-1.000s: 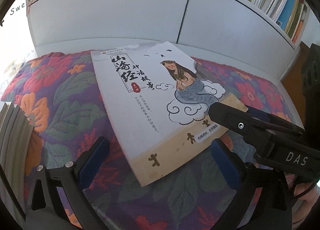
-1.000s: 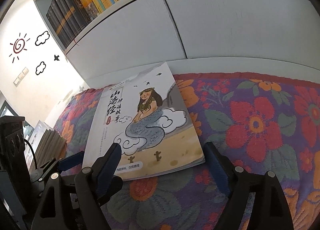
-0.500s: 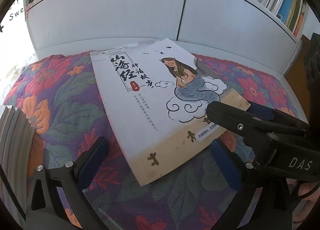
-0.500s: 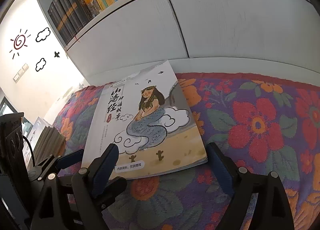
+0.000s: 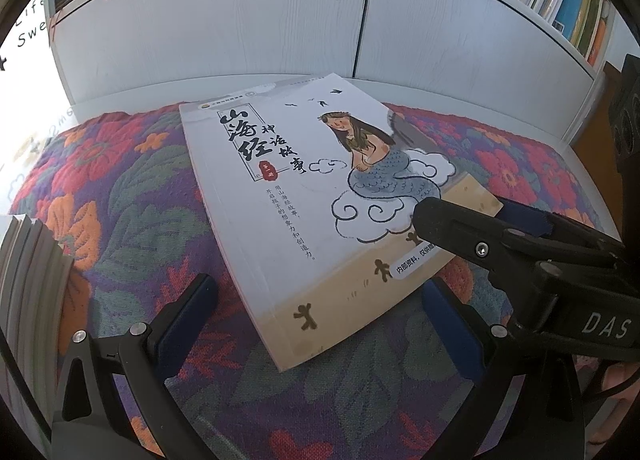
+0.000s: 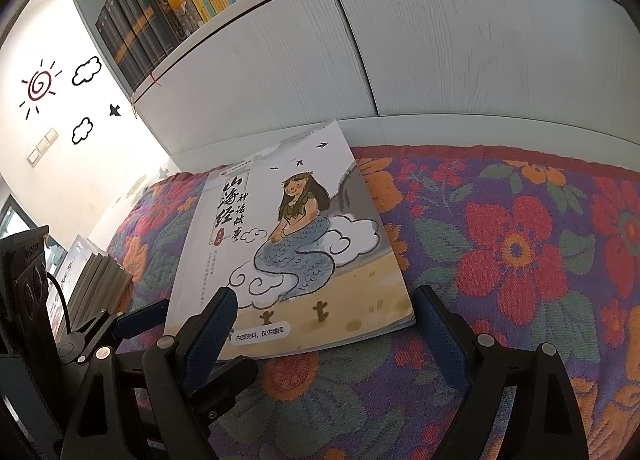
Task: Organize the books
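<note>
Lying face up and askew on the flowered cloth (image 5: 132,196), the picture book (image 5: 304,196) shows a white cover with black brush-lettered Chinese title, a long-haired girl with a scaled blue-grey tail on curling clouds, and a tan band with small dark figures along its bottom. The left gripper (image 5: 316,312) hangs wide open at the book's near corner. The right gripper (image 6: 324,324) stands equally spread at its lower edge, one blue pad over the cover, gripping nothing.

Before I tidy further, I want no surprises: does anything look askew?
Yes: the mermaid-cover book lies flat and skewed on the floral cloth, its top corner overhanging the white ledge, unlike the upright shelved books.
</note>
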The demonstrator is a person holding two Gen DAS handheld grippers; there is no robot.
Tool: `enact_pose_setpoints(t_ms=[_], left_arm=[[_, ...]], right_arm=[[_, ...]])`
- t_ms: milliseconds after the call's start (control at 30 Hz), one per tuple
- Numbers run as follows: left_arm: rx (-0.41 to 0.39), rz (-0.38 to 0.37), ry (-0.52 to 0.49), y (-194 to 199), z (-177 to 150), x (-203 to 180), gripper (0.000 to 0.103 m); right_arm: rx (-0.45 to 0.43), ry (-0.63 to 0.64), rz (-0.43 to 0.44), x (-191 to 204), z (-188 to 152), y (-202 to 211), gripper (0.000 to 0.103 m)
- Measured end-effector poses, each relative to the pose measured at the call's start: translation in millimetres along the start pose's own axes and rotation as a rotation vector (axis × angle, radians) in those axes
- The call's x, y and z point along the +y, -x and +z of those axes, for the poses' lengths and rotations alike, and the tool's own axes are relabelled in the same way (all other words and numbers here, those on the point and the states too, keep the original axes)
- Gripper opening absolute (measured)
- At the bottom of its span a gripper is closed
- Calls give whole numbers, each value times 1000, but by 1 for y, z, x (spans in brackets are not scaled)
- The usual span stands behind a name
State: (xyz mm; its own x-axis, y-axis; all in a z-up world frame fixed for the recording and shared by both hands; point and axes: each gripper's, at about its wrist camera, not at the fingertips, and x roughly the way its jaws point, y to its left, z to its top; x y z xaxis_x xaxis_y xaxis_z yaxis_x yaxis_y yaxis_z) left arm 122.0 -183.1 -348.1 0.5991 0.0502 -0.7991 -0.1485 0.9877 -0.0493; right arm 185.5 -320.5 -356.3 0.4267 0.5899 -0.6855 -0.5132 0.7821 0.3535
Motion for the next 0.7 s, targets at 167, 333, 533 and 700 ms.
enact_pose_setpoints(t_ms=[167,333,533,700], left_arm=[[2,4,-9,0,0,0,102],[-4,-39,-27,1,-2,-2,102],[-25,-107,26,6,-3,8,102],[-16,-81,1,5,-3,2,102]], right_arm=[[-2,0,3,0,0,0,88],[-5,-8,69,-1,-2,4,89],[-12,-17,105,-4,-3,6,89],[-21,-53,157,-11,-2,8,89]])
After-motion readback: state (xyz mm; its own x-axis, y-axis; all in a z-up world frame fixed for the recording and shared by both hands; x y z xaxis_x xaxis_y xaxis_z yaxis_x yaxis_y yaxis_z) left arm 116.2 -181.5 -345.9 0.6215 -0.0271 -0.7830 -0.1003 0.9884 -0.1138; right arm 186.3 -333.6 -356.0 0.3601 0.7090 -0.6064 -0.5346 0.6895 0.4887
